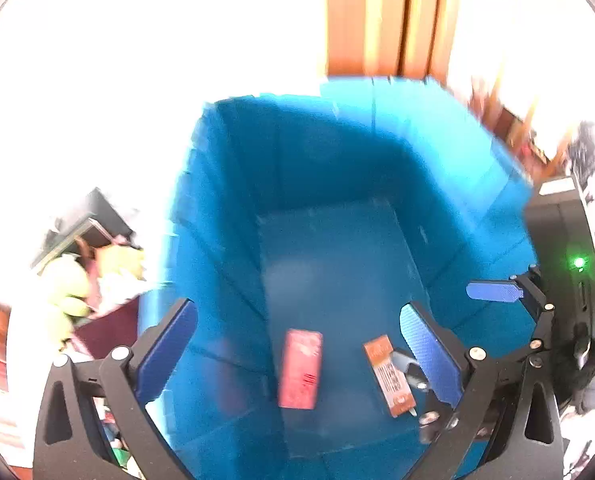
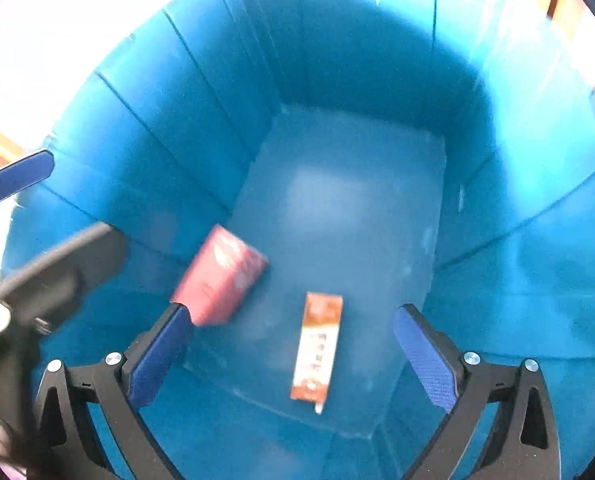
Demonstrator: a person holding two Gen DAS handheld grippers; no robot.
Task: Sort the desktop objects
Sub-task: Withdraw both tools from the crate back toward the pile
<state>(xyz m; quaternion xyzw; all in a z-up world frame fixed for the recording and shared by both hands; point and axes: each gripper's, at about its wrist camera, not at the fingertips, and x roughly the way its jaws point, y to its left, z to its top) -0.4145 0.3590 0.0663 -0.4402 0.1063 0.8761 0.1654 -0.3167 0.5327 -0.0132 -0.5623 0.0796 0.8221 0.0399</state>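
Left wrist view looked down into a deep blue bin (image 1: 337,152), blurred by motion. On its floor lay a red box (image 1: 300,369) and, just beside it to the right, a narrow orange packet (image 1: 389,376), the two apart. The left gripper (image 1: 297,344) hung above them with its fingers (image 1: 167,356) spread wide and nothing between them. A blue pad of the right gripper (image 1: 493,292) showed at the right edge. To the left of the bin sat a blurred pile of yellow and pink things (image 1: 85,280).

In the right wrist view, the right gripper (image 2: 293,356) also stood with fingers (image 2: 427,360) wide apart and empty, over the orange packet (image 2: 317,346) and the red box (image 2: 221,274) on the bin (image 2: 357,40) floor
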